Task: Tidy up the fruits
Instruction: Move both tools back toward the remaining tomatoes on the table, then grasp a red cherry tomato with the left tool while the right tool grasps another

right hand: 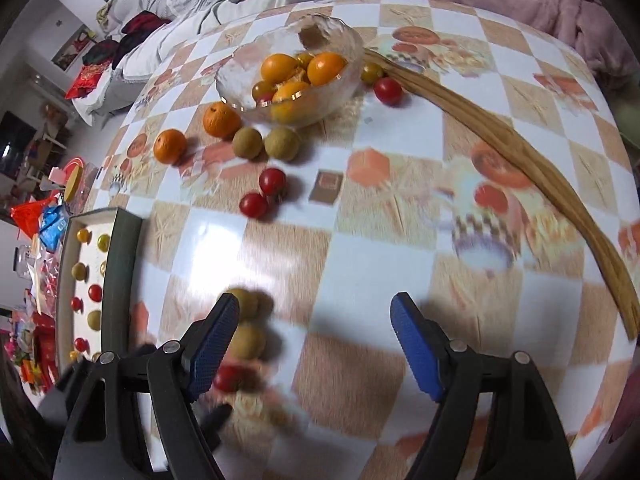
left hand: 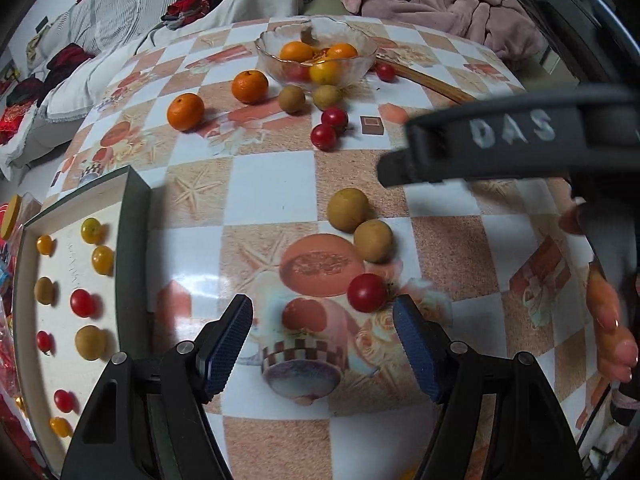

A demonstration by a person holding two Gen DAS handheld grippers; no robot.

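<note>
Fruits lie sorted in the tray (left hand: 132, 216) at far left; a red cherry tomato (left hand: 366, 292) waits just ahead of your left gripper (left hand: 323, 344), fingers spread and empty. Center it between the pads before closing gently, while your right gripper (right hand: 316, 344), likewise spread, holds nothing.

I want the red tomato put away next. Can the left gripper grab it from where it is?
Probably yes. The left gripper is open, and the red tomato lies just ahead with nothing between.
</note>
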